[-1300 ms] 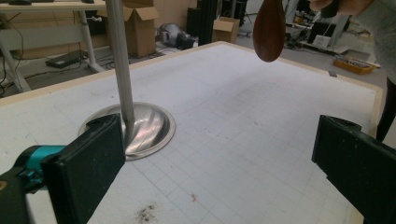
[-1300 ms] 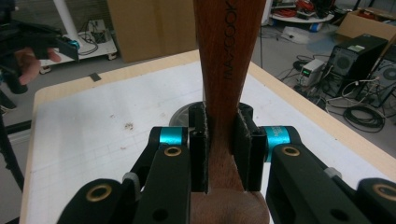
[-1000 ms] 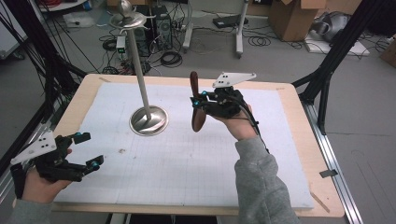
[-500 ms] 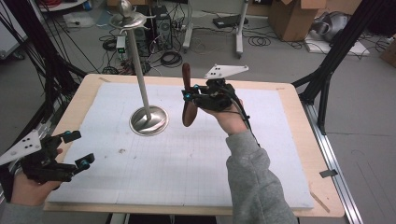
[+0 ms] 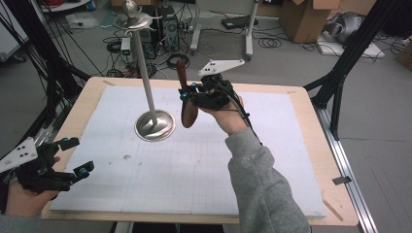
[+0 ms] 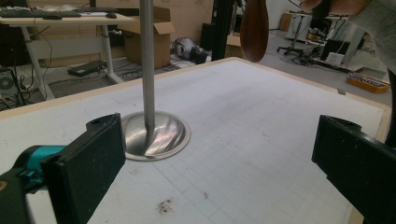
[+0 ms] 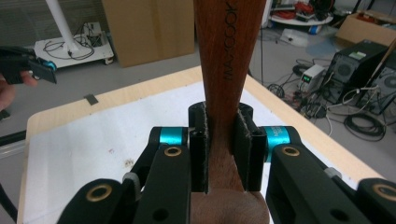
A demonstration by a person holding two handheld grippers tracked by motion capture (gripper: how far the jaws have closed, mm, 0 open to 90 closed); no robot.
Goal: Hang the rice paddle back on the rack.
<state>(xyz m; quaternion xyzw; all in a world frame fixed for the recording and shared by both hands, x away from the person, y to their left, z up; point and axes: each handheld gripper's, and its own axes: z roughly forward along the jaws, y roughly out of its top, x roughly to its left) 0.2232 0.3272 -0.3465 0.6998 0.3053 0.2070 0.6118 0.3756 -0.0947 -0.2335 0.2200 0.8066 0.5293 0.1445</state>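
The right gripper clamps what appears to be a wooden spoon upright above the table, beside a metal stand, while the left gripper rests apart-jawed.

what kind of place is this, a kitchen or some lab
Most likely a lab or workshop, not a kitchen: computer towers and loose cables sit on the floor, cardboard boxes stand behind, and the table sits inside a black frame.
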